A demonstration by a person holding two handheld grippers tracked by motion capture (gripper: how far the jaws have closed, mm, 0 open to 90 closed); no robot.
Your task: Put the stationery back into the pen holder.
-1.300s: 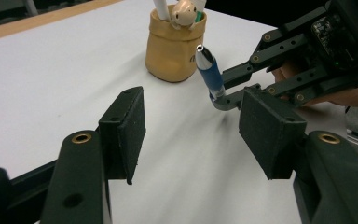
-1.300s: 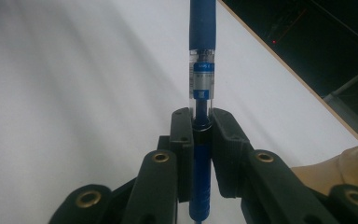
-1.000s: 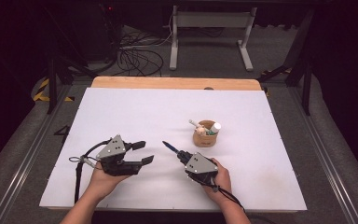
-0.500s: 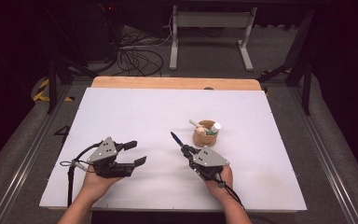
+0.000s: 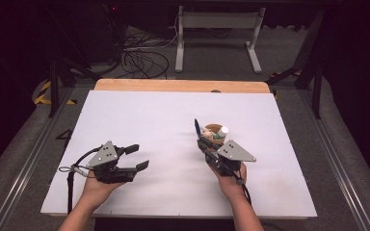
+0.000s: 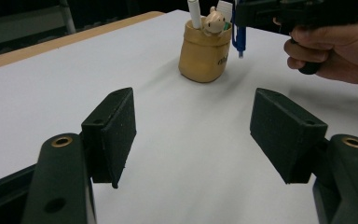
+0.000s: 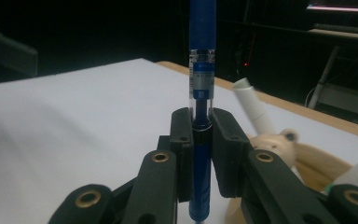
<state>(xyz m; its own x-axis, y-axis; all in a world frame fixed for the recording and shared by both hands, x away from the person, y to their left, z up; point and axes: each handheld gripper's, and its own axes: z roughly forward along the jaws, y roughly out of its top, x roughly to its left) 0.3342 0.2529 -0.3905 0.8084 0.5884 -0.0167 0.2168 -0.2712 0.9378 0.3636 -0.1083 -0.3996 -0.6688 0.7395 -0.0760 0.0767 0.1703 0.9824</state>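
Left gripper (image 5: pixel 137 157): my left hand (image 5: pixel 95 185) holds it low over the desk (image 5: pixel 139 110), near the front-left corner, forearm entering across the front edge; it points toward the desk's middle.
Left jaws: the 2 stand apart with nothing between them; they have just been opening.
Right gripper (image 7: pixel 201 140): my right hand (image 5: pixel 229 175) holds it near the front edge, right of centre, wrist raised, nose aimed at the far edge.
Right jaws: clenched on the blue pen (image 7: pixel 201 74), which stands upright between the 2 pads.
Blue pen position: just beside the tan pen holder (image 6: pixel 204 52), tip clear of the desk.
Pen holder: right of the desk's centre, holding a white marker (image 6: pixel 194 11) and 1 small bear figure (image 6: pixel 213 22).
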